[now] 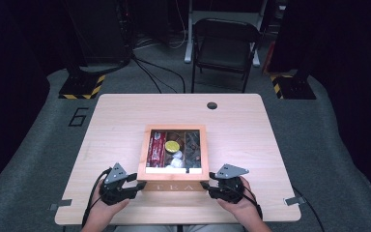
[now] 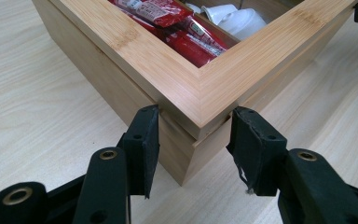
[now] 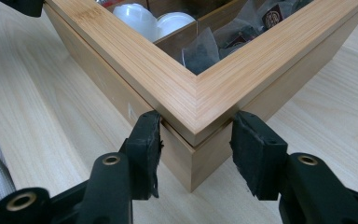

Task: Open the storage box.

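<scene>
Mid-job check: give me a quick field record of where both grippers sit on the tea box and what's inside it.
box: wooden tea box, lid down, near the table's front edge
left gripper: open, jaws astride the box's near left corner at the lid seam
right gripper: open, jaws astride the near right corner at the lid seam
contact: pads close to the wood; a firm grip cannot be told
contents: red packets left, yellow disc and white cups middle, dark sachets right

Pale wood-grain surface (image 1: 125, 116); honey-toned bamboo box (image 1: 144, 154); red packets (image 2: 186, 39); white cups (image 3: 140, 18); black jaws.
</scene>
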